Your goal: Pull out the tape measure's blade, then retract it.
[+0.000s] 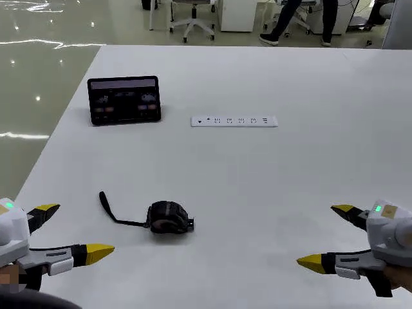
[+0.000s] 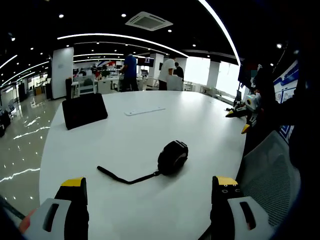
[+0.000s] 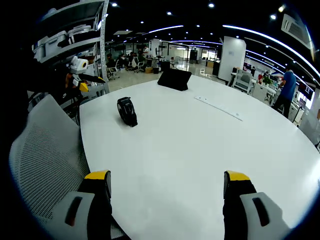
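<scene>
I work at a wide white table [image 1: 309,161]. Left of the table and past its far edge lies a pale, glossy floor [image 1: 38,64] that mirrors the lamps. Beyond that far edge stands a wheeled office chair [image 1: 192,16]. Above the table the dark ceiling carries long curved light strips [image 2: 120,37], small spotlights and a square air vent [image 2: 148,21]. At the table's near edge is a grey mesh chair [image 3: 45,150], with tall shelves [image 3: 70,35] beyond it. Far across the table I see bright windows [image 2: 200,70] and a white pillar [image 3: 232,52].

tape measure [image 1: 168,217] on table [image 1: 290,180], tablet [image 1: 123,100], power strip [image 1: 234,121] behind
</scene>
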Action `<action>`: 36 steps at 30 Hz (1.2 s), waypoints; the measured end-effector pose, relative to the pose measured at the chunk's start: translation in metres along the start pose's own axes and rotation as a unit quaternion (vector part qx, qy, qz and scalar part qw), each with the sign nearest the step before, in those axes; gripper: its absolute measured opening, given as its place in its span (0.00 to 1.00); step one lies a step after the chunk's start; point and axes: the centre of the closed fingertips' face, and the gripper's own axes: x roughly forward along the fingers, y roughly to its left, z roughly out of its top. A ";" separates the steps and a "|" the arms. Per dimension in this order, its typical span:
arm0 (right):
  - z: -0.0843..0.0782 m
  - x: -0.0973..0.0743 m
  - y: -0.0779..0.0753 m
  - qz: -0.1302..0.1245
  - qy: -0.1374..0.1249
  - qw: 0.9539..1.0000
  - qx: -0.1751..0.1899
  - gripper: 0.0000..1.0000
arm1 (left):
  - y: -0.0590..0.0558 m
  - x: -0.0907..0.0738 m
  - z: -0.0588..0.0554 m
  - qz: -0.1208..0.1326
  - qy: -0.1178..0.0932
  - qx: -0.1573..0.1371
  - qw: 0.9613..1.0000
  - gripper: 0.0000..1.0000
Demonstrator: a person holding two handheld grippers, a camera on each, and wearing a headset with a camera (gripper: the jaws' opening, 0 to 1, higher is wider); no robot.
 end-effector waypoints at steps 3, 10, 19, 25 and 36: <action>-0.007 -0.006 0.002 -0.005 0.004 1.000 0.004 0.91 | 0.001 0.000 -0.002 -0.001 0.001 -0.001 1.000 1.00; -0.019 -0.013 0.004 -0.012 0.009 1.000 0.007 0.95 | 0.001 -0.002 -0.013 -0.005 0.010 0.005 1.000 1.00; -0.026 -0.016 -0.002 -0.023 0.010 0.999 0.025 0.97 | 0.011 -0.006 -0.024 -0.005 0.027 -0.005 1.000 1.00; -0.029 -0.019 -0.010 -0.027 0.014 0.999 0.027 0.97 | 0.010 -0.003 -0.020 -0.007 0.027 0.000 1.000 1.00; -0.032 -0.022 -0.015 -0.026 0.020 0.999 0.005 1.00 | 0.012 -0.004 -0.021 -0.002 0.031 0.000 1.000 1.00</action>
